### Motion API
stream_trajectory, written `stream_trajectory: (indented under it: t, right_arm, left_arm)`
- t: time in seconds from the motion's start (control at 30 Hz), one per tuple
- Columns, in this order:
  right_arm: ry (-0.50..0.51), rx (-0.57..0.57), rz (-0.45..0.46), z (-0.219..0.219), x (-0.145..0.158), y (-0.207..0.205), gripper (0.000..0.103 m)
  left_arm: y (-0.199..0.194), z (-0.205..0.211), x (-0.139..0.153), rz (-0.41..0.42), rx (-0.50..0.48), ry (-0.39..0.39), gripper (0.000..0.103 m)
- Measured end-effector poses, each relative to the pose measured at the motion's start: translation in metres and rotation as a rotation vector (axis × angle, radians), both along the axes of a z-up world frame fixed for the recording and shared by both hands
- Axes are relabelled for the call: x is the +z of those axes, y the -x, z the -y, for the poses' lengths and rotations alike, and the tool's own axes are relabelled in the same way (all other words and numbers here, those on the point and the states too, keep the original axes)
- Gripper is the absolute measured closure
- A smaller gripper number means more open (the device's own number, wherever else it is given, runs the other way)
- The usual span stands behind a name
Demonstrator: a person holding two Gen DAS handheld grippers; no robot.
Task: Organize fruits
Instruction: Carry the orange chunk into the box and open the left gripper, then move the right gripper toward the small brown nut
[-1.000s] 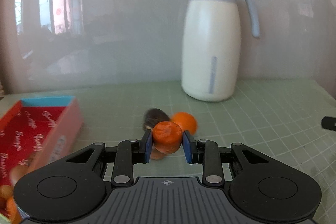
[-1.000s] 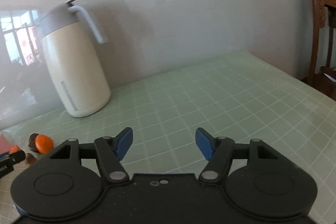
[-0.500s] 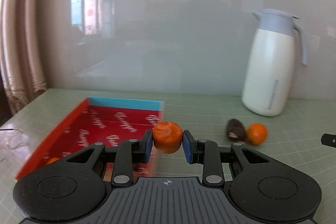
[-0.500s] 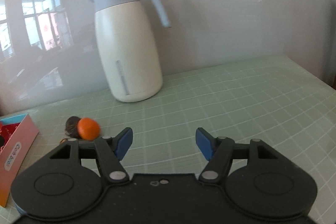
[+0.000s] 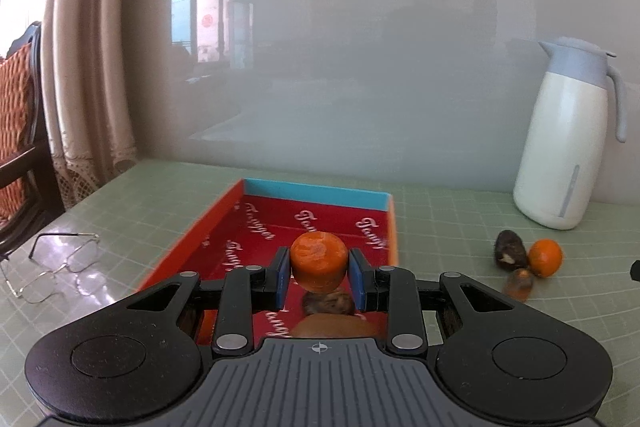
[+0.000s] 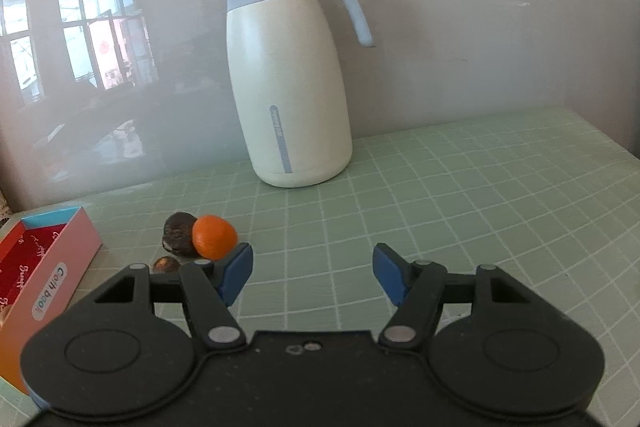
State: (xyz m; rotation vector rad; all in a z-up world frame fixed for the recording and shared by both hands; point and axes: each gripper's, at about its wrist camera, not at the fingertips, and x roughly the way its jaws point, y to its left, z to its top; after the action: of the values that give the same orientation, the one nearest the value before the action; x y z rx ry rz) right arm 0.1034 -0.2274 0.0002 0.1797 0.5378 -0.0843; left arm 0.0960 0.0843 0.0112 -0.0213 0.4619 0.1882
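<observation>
left wrist view:
left gripper: blue pads clamped on an orange fruit, one pad on each side, fruit lifted off the surface
position: held fruit hangs over the red box, which is open-topped with a blue far wall and white script on its floor
box contents: a brownish fruit and a rounded orange-brown one show below the held fruit, partly hidden by the gripper body
loose fruit on mat: small orange touching a dark fruit; a smaller brown piece just in front, blurred
jug: white, grey-blue lid and handle, upright at the back right near the wall
glasses: wire frame, on the green grid mat, left of the box, apart from it

right wrist view:
right gripper: jaws spread wide, nothing between the pads
loose fruit: small orange against dark fruit, brown piece near the left pad; all ahead-left of the gripper, not touching it
red box: at the left edge, pink side wall with a label
jug: upright, behind the fruit
</observation>
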Motion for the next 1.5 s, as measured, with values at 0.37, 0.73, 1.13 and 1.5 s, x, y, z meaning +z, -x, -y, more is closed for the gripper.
stream_trajectory:
  t: [0.37,0.73,1.13,1.5]
  right_arm:
    - [-0.020,0.038,0.009,-0.021,0.002,-0.002,0.036]
    - [-0.002,0.068,-0.002,-0.040,-0.002,-0.004,0.036]
    - [0.004,0.068,-0.002,-0.040,-0.001,-0.001,0.035]
    - [0.006,0.068,-0.001,-0.034,0.000,-0.001,0.035]
  left_arm:
    - [0.004,-0.030,-0.013,-0.053,0.055,-0.019,0.072]
    - [0.020,-0.047,-0.015,-0.025,0.110,-0.005,0.008]
    - [0.028,-0.037,-0.010,-0.003,0.123,-0.042,0.003]
    - [0.039,-0.026,-0.003,0.033,0.168,-0.049,0.000]
